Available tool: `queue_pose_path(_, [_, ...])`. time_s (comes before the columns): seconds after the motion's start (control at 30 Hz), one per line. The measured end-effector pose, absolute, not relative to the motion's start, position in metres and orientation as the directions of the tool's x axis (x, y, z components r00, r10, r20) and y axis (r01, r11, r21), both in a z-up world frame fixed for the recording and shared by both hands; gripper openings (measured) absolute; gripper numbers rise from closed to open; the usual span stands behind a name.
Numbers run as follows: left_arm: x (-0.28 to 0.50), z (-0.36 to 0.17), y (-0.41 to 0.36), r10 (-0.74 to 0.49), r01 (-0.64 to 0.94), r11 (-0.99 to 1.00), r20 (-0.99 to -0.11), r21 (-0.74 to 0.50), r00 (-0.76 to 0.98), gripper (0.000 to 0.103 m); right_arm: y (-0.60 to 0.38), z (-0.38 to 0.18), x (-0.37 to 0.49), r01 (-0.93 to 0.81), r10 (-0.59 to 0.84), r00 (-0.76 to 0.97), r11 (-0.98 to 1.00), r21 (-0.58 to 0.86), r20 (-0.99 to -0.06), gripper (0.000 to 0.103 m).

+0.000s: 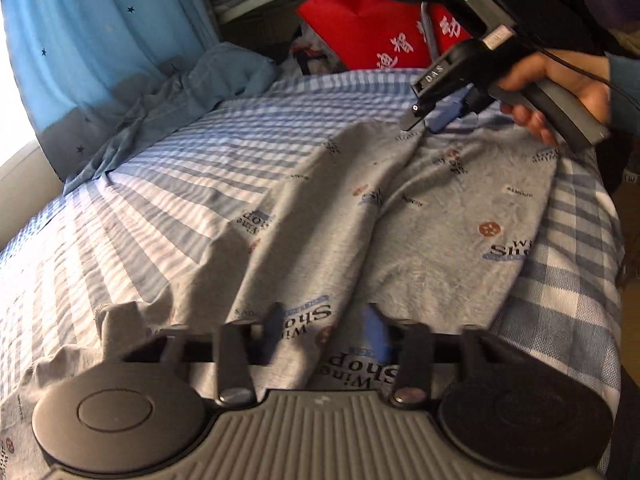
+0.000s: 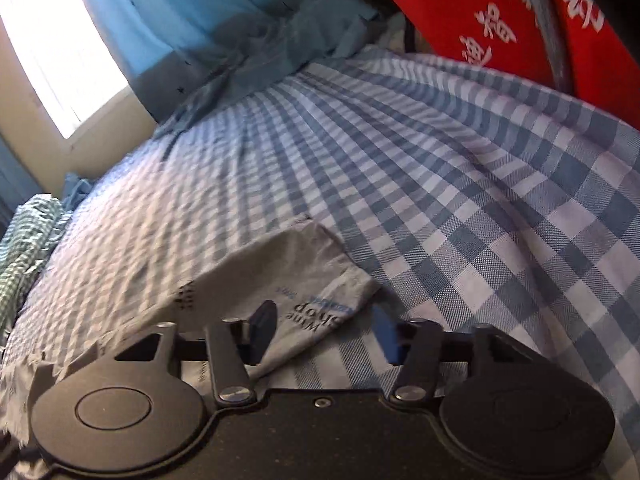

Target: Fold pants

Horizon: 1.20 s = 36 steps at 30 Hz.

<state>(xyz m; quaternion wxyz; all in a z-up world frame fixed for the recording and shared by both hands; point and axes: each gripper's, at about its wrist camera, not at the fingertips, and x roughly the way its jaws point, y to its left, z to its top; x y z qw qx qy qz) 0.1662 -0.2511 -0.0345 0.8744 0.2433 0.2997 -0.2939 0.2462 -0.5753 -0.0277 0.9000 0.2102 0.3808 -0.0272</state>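
Note:
Grey printed pants (image 1: pixel 400 208) lie spread on a blue-and-white checked bed sheet (image 1: pixel 160 208), with a long ridge fold down their middle. My left gripper (image 1: pixel 326 332) is open right over the near end of the pants, with its jaws apart on either side of the ridge. My right gripper (image 2: pixel 324 332) is open at the far end, over a grey corner of the pants (image 2: pixel 288 280). It also shows in the left wrist view (image 1: pixel 430 120), held by a hand just above the cloth.
A blue star-print curtain (image 1: pixel 100 40) hangs at the back left, with a blue-grey garment (image 1: pixel 172 108) bunched below it. A red bag with white characters (image 1: pixel 380 36) stands behind the bed. A green checked cloth (image 2: pixel 24 236) lies at the left edge.

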Motion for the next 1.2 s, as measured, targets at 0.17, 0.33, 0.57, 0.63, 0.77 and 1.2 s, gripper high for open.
queue_pose_path(0.17, [0.172, -0.03, -0.247, -0.353, 0.628, 0.747, -0.669, 0.22, 0.654, 0.003, -0.572, -0.029, 0.26, 0.228, 0.082, 0.704, 0.915, 0.333, -0.706, 0.005])
queue_pose_path(0.33, [0.183, -0.007, -0.234, -0.379, 0.587, 0.798, -0.649, 0.132, 0.66, 0.001, -0.559, 0.013, 0.268, 0.186, 0.067, 0.764, 0.929, 0.319, -0.641, 0.003])
queue_pose_path(0.57, [0.176, 0.028, -0.22, -0.45, 0.606, 0.789, -0.578, 0.1, 0.681, 0.001, -0.551, 0.103, 0.231, 0.048, 0.078, 0.867, 0.97, 0.238, -0.492, 0.002])
queue_pose_path(0.63, [0.166, 0.03, -0.221, -0.471, 0.638, 0.759, -0.57, 0.126, 0.673, 0.001, -0.558, 0.107, 0.2, 0.047, 0.069, 0.881, 0.972, 0.232, -0.468, 0.002])
queue_pose_path(0.77, [0.145, 0.014, -0.227, -0.488, 0.699, 0.696, -0.607, 0.163, 0.628, 0.001, -0.572, 0.074, 0.132, 0.113, 0.016, 0.868, 0.966, 0.23, -0.496, 0.002])
queue_pose_path(1.2, [0.117, -0.029, -0.24, -0.437, 0.719, 0.661, -0.669, 0.213, 0.601, 0.001, -0.567, -0.009, 0.055, 0.219, -0.067, 0.823, 0.954, 0.206, -0.565, 0.002])
